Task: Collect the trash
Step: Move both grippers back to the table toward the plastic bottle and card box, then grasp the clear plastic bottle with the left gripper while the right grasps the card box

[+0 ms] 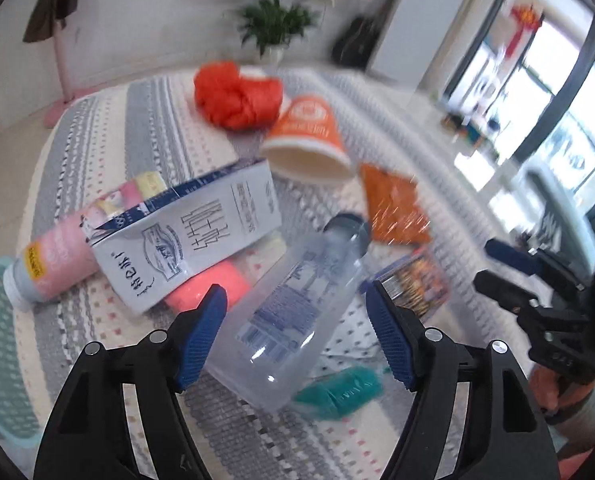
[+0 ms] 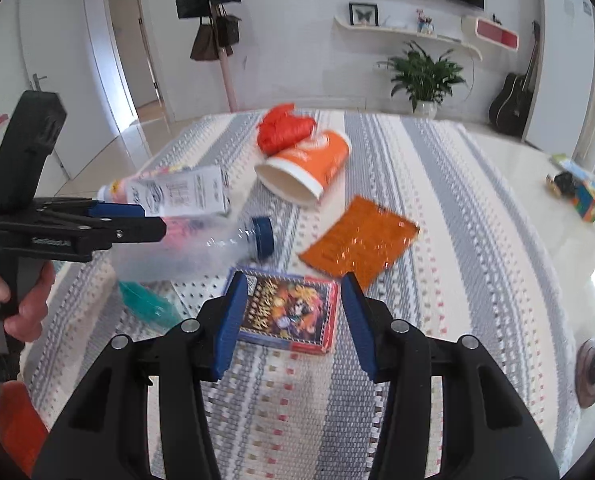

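The left hand-held gripper [image 1: 297, 344] hangs spread wide around the clear plastic bottle [image 1: 297, 304] lying on the table [image 2: 477, 240]; the right hand-held gripper [image 2: 289, 320] gapes over a small printed packet [image 2: 293, 312]. Next, I'd guess: close and lift

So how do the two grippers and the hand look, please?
Both the left gripper and the right gripper have black plastic frames with cut-out openings, silver rivets and blue ribbed pads. The left one has a black pistol handle, held by a bare hand; no sleeve shows.
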Demonstrator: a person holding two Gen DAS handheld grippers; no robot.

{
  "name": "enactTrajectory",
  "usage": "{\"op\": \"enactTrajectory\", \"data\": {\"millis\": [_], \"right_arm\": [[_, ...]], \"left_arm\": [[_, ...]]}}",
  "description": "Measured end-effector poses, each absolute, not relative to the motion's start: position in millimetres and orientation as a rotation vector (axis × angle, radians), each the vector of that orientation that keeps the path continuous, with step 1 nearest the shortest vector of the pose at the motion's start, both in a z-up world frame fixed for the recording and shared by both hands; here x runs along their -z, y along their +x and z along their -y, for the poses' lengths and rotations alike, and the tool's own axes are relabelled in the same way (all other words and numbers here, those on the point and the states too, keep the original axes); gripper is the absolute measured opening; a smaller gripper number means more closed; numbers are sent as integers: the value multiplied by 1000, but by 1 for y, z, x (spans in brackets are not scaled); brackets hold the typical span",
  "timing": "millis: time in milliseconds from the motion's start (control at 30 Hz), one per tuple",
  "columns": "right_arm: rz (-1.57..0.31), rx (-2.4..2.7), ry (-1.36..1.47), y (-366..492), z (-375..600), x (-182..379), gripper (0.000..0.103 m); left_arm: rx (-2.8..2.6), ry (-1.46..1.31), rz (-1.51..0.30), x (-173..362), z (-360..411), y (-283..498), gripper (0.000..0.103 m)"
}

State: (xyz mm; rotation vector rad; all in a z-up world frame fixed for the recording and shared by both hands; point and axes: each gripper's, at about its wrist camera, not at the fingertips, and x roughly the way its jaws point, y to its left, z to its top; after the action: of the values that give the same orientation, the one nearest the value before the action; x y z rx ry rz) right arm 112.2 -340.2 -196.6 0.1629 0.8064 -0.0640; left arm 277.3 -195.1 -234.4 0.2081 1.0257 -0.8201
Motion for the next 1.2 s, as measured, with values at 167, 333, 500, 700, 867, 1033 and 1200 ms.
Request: {"op": "enactTrajectory", "data": {"millis": [167, 333, 500, 700, 867, 1033, 1200], "right_arm": [[-839, 58, 152, 119, 340, 210, 45], [-904, 44, 160, 130, 342, 223, 45], [-945, 17, 218, 128, 346, 237, 45], [-971, -28, 212, 125, 329, 237, 42], [-1002, -134, 228, 113, 308, 238, 42], [-995, -275, 186, 98, 285, 227, 42], [-952, -206, 108, 121, 292, 219, 46]], "left_arm": [[803, 346, -1099, 246, 220, 289, 69], [795, 302, -1142, 254, 218, 283, 64], [785, 282, -1159, 262, 216, 272, 66], [731, 261, -1151, 267, 227, 276, 58], [689, 218, -1076, 253, 209, 258, 54], [651, 113, -1034, 239, 164, 235, 53], [630, 35, -1047, 239, 122, 214, 53]]}}
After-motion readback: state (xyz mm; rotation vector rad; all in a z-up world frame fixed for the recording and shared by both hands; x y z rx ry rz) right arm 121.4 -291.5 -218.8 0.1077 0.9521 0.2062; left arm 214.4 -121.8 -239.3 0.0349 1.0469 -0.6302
